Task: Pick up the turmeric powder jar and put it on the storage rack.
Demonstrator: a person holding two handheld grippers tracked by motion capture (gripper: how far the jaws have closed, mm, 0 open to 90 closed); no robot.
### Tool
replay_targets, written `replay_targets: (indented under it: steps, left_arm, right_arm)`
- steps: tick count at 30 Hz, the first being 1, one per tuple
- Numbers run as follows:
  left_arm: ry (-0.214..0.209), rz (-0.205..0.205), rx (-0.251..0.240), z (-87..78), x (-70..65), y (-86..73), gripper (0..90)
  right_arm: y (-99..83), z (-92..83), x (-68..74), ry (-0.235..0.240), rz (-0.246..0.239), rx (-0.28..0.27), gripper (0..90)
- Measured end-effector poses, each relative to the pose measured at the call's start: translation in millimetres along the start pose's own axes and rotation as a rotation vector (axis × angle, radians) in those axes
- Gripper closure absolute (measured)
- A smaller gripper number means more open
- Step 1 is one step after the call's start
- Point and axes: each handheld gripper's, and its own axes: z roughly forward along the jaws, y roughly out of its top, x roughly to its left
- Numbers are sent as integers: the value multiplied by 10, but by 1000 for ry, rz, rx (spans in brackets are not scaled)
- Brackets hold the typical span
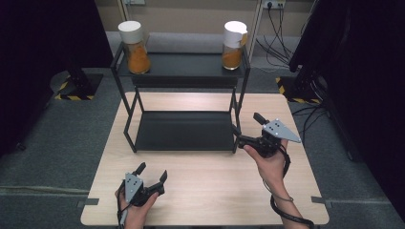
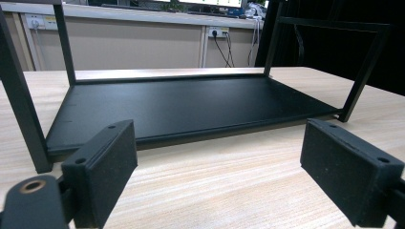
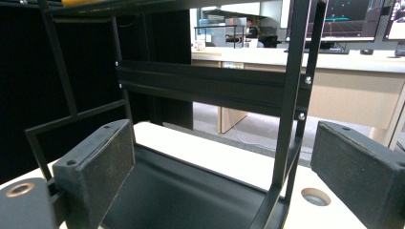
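A black two-tier rack (image 1: 184, 64) stands at the back of the wooden table (image 1: 205, 191). On its top shelf stand two white-lidded jars of orange stuff, one at the left end (image 1: 135, 47) and one at the right end (image 1: 233, 45). My left gripper (image 1: 153, 171) (image 2: 215, 176) rests near the table's front edge, open and holding nothing, facing the rack's lower shelf (image 2: 191, 105). My right gripper (image 1: 246, 126) (image 3: 224, 176) is open at the rack's front right corner. The corner post (image 3: 286, 119) rises between its pads (image 3: 100, 162) without touching them.
Dark curtains hang on both sides. Stand bases with yellow-black tape sit on the floor at left (image 1: 76, 86) and right (image 1: 293, 88). Cables (image 1: 277, 33) hang behind the table. A round hole (image 3: 315, 195) is cut in the tabletop by the rack.
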Motion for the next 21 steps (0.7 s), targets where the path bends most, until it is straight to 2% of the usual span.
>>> replay_targets:
  steps: [21]
  left_arm:
    - [1,1,0,0,-3,-1,118]
  right_arm:
    - [-313,-135,1,5,24,47,78]
